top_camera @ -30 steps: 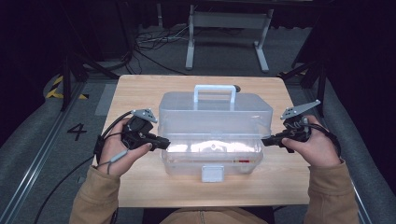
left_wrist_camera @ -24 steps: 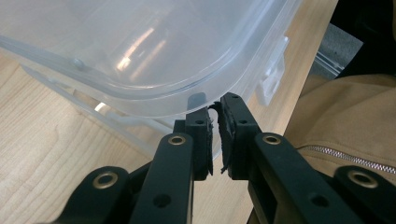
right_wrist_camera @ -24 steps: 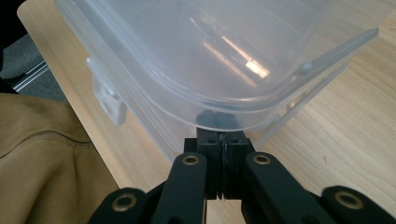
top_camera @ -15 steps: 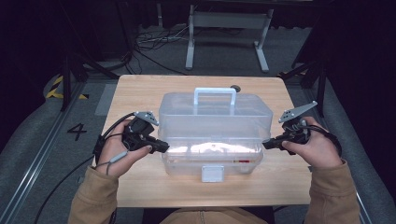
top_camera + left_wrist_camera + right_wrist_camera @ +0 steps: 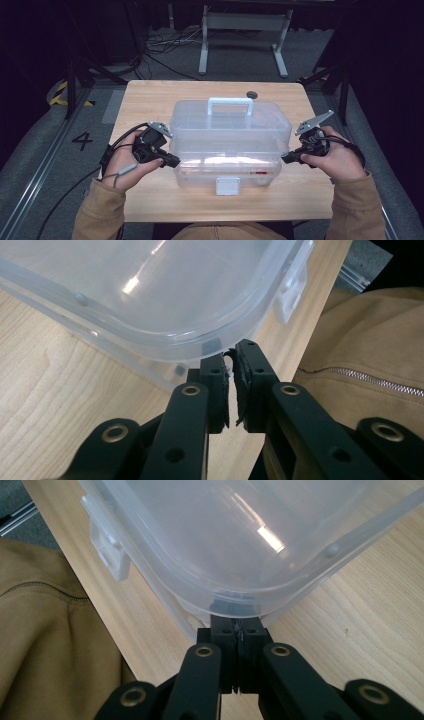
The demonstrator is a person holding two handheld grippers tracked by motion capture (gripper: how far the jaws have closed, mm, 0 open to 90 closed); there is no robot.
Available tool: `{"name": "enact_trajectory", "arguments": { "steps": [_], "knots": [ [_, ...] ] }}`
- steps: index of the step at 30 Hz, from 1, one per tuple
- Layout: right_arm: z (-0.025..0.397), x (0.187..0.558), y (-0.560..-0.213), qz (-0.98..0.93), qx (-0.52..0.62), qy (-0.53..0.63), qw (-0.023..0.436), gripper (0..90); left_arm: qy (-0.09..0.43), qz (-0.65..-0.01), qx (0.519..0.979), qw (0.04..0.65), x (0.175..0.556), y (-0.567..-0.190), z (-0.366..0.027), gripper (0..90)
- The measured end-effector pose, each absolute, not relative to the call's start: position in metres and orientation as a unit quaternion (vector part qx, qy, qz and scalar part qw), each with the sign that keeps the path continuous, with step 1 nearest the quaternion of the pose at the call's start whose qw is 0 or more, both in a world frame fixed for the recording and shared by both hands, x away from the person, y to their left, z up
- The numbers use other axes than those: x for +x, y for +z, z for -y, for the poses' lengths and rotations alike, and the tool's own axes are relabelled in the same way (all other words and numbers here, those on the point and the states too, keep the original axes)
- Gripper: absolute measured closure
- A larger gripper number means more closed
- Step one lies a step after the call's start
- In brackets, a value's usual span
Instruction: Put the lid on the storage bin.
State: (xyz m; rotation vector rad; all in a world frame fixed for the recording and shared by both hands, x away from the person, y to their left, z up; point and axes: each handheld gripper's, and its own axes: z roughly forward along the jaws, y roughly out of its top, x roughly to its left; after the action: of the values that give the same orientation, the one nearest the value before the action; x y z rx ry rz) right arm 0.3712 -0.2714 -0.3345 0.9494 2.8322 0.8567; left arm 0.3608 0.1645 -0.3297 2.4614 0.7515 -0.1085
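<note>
The left gripper's fingers are pressed together with nothing between them, their tips tucked under the rim at a lower corner of the clear box. The right gripper's fingers are likewise closed flat against each other, tips touching the box just under its rim at the other near corner.

From the high view, the left gripper meets the box's left end and the right gripper its right end, each held in a hand with tan sleeves coming in from below. The box sits in the middle of the wooden worktop, lid closed, white handle on top and white latch at its front, facing the person. Pale contents show dimly through its front wall. A cable trails from the left gripper off the worktop's edge.
</note>
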Motion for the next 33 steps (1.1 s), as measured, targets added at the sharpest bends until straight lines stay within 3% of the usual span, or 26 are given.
{"name": "enact_trajectory", "arguments": {
  "steps": [33],
  "knots": [
    [0.2674, 0.3722, -0.3433, -0.927, 0.294, 0.234, -0.003, 89.4, -0.048, -0.299, 0.921, 0.244, 0.3631, -0.3355, -0.1698, 83.2]
  ]
}}
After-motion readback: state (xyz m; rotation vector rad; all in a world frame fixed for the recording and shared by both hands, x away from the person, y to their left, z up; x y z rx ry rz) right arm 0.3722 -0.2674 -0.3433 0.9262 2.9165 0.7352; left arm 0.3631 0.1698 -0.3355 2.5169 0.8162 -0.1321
